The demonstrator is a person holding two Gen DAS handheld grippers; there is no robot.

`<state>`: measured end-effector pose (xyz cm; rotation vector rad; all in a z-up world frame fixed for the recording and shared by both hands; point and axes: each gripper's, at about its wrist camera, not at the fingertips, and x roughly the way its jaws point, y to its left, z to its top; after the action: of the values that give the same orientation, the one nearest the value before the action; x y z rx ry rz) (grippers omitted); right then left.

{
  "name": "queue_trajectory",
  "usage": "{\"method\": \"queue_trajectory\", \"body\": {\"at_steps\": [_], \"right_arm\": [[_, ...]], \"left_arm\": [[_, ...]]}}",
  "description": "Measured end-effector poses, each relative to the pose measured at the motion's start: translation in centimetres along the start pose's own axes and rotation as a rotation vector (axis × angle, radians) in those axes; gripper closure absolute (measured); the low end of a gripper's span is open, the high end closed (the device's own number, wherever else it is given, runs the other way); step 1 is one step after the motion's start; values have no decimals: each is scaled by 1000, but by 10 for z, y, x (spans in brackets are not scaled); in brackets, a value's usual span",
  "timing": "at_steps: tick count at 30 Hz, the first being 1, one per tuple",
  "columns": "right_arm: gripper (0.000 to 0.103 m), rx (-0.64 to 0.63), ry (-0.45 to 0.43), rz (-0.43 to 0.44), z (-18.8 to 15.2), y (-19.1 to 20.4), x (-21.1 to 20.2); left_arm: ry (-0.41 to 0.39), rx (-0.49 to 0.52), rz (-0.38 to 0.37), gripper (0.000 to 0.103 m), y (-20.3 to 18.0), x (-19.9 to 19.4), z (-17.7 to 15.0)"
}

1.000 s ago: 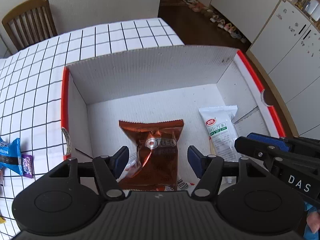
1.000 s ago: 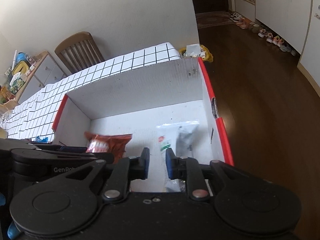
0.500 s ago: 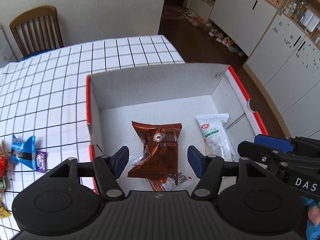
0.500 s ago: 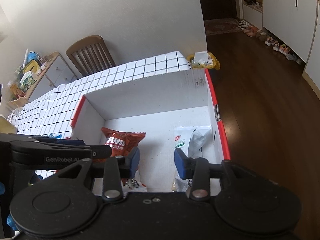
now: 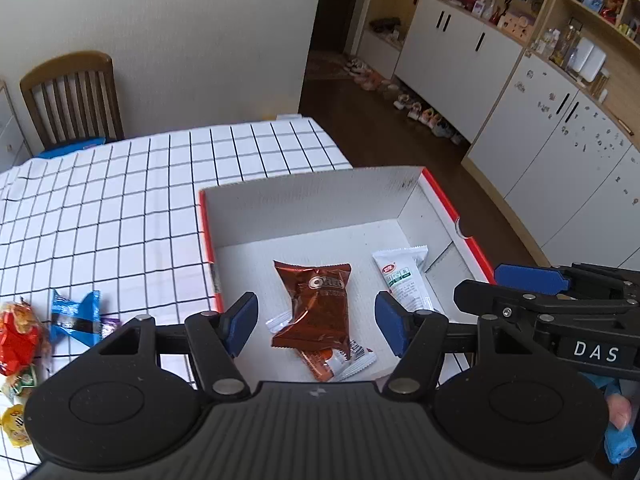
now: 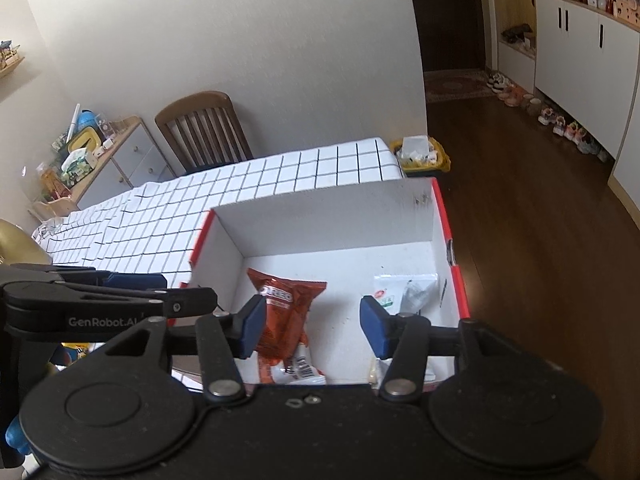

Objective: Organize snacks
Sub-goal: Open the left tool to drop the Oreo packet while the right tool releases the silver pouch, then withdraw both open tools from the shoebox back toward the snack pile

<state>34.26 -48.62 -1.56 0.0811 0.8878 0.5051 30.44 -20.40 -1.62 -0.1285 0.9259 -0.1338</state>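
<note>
Brown Oreo packet (red-rimmed box)

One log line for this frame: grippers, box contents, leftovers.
left gripper: open, empty | right gripper: opening, empty | box: Oreo pack, white sachet | tablecloth: blue pack, red pack

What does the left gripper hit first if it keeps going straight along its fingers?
Most likely the brown Oreo packet, which lies in the box right between the left gripper's open, empty jaws. Depth is unclear in this fisheye view; it could land on the small wrappers just nearer instead.
</note>
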Motion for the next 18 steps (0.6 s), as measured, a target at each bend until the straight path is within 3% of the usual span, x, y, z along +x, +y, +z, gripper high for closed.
{"method": "queue_trajectory", "body": {"at_steps": [18], "right_arm": [[28, -44, -110, -29, -14, 72, -34]], "left_arm": [[-109, 16, -31, 39, 59, -77, -29]]}}
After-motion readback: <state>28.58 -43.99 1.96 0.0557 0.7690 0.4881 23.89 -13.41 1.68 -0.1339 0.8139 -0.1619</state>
